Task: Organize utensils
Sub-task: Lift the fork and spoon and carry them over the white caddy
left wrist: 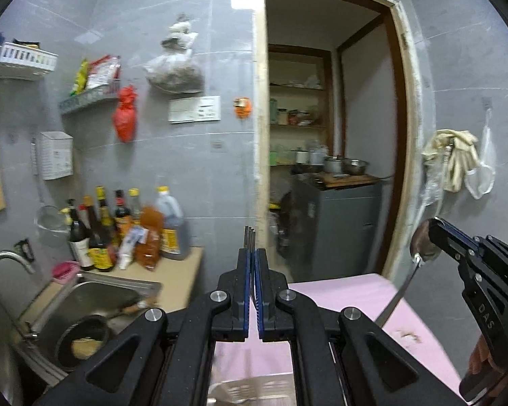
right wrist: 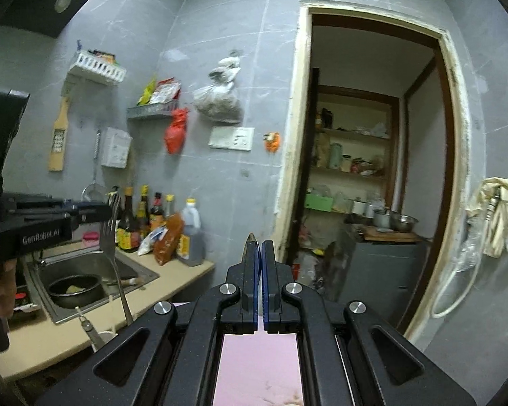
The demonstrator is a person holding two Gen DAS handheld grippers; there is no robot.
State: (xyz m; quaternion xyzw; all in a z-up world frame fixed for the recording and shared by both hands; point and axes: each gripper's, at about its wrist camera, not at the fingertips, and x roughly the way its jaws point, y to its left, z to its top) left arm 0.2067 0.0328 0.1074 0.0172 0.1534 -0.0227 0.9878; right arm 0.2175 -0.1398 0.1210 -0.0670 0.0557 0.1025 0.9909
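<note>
My left gripper (left wrist: 253,253) is shut on a metal fork (left wrist: 249,236); only its tines stick up past the fingertips here. In the right wrist view the left gripper (right wrist: 98,210) holds the fork (right wrist: 113,247) upright, handle hanging down over the counter. My right gripper (right wrist: 260,247) is shut on a metal spoon; only the bowl's tip (right wrist: 251,237) shows above the fingertips. In the left wrist view the right gripper (left wrist: 435,233) grips the spoon's bowl (left wrist: 423,242) and its handle slants down toward the pink mat (left wrist: 352,291).
A steel sink (right wrist: 84,270) with a black pan (right wrist: 74,289) is at the left, with sauce bottles (right wrist: 159,226) on the beige counter (right wrist: 172,280) behind it. An open doorway (right wrist: 372,169) leads to a pantry. Cloths (right wrist: 494,213) hang on the right wall.
</note>
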